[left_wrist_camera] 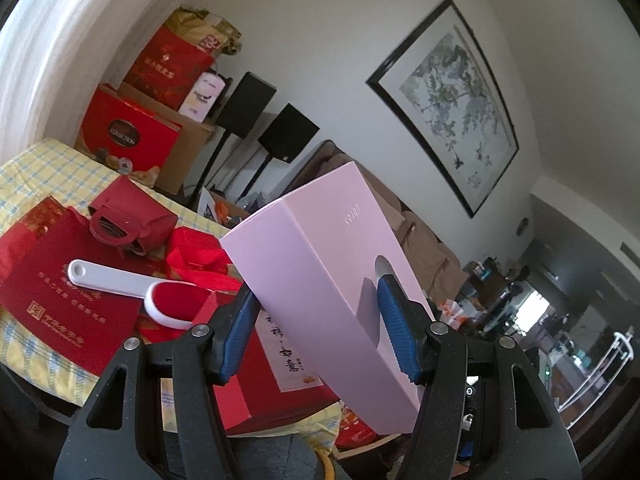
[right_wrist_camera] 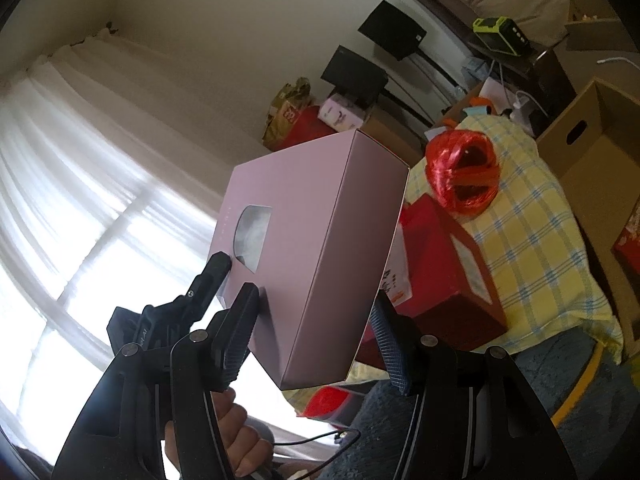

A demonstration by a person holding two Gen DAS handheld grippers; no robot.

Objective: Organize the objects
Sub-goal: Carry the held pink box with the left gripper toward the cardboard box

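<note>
Left wrist view: pink box (left_wrist_camera: 320, 264) sits btwn the left tongs (left_wrist_camera: 320, 320), both blue pads pressed on its opp faces, so it's clamped and held up in the air, clear of the surface (left_wrist_camera: 52, 168). Box's long axis runs away from the cam, tilted up and left; near end drops below the pads. Oval window cutout sits right at the right-hand pad.

Right wrist view: same pink box (right_wrist_camera: 316, 256) is also btwn the right tongs (right_wrist_camera: 312, 344), which are spread wide. Left pad looks to be touching the broad windowed face; right pad stands apart from the far side w/ a visible gap. So not gripping yet, I'd judge. The left tongs (right_wrist_camera: 224, 280) show here on the window face, just beside that pad.

Key relation: both tongs are at the box's lower end, broad faces across the jaws. Red box (left_wrist_camera: 272, 360) lies below on the checked cloth; lint brush (left_wrist_camera: 160, 296) and red ribbon ball (right_wrist_camera: 464, 176) near it. Likely a handover or two-handed carry.
</note>
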